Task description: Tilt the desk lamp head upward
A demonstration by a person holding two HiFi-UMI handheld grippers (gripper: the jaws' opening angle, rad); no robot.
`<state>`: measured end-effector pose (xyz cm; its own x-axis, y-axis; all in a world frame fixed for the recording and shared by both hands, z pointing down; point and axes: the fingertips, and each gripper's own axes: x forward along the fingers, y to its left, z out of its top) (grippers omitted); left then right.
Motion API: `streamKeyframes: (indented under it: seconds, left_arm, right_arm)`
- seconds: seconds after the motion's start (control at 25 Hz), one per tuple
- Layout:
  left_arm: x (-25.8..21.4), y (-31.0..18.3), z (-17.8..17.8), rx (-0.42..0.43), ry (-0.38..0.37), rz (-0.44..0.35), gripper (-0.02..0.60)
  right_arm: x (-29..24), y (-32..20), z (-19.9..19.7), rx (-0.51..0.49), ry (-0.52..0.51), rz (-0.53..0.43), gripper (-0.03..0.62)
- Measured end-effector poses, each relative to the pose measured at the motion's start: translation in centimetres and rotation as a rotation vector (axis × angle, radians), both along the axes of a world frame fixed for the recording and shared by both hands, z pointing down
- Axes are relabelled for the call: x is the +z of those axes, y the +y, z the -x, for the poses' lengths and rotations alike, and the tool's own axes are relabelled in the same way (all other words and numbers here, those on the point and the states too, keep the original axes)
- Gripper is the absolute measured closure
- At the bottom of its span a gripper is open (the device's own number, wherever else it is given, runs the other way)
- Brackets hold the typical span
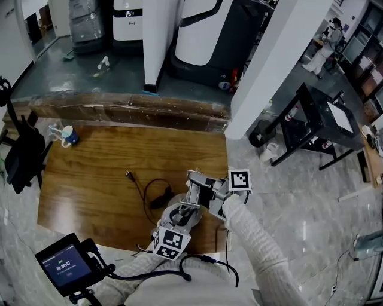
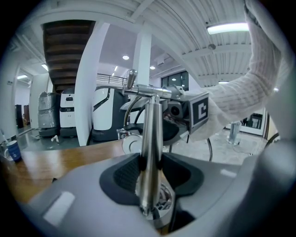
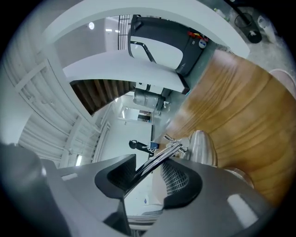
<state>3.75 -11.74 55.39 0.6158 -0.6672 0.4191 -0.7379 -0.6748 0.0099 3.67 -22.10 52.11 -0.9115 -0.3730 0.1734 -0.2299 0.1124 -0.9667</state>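
Little writing here is legible to me. The marker cube (image 1: 239, 179) on each gripper carries only black-and-white squares. The small screen (image 1: 63, 263) at my lower left shows pale digits too small to read, and the label on the white machine (image 1: 128, 12) beyond the table is just as unclear.

The desk lamp stands at the near edge of the wooden table (image 1: 90, 179), between my two grippers. My left gripper (image 2: 150, 169) is clenched on the lamp's upright pole (image 2: 150, 125), both pads pressed to the chrome just above the round base. My right gripper (image 3: 150, 173) stands released. The lamp's thin arm (image 3: 159, 159) runs slantwise through the gap, close along one pad and clear of the other. The lamp head (image 3: 203, 148), a silver dome, sits just beyond those jaws over the wood. A blue mug (image 1: 70, 136) stands well apart at the table's far left corner.
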Motion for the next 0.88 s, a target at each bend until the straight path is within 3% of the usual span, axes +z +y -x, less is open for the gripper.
streamKeyframes:
  seconds: [0.36, 0.48, 0.68, 0.88]
  left_arm:
    - [0.1, 0.1, -0.2, 0.012, 0.009, 0.031, 0.435]
    - [0.2, 0.1, -0.3, 0.014, 0.009, 0.040, 0.434]
    - [0.2, 0.1, -0.4, 0.011, 0.016, 0.055, 0.431]
    - [0.2, 0.0, -0.7, 0.012, 0.027, 0.076, 0.428]
  right_arm:
    - [-3.2, -0.2, 0.1, 0.020, 0.022, -0.199, 0.427]
    - [-5.3, -0.3, 0.1, 0.025, 0.061, -0.338, 0.426]
    - [-9.5, 0.4, 0.2, -0.002, 0.216, -0.696, 0.419]
    - [-11.5, 1.3, 0.2, 0.013, 0.271, -0.877, 0.418]
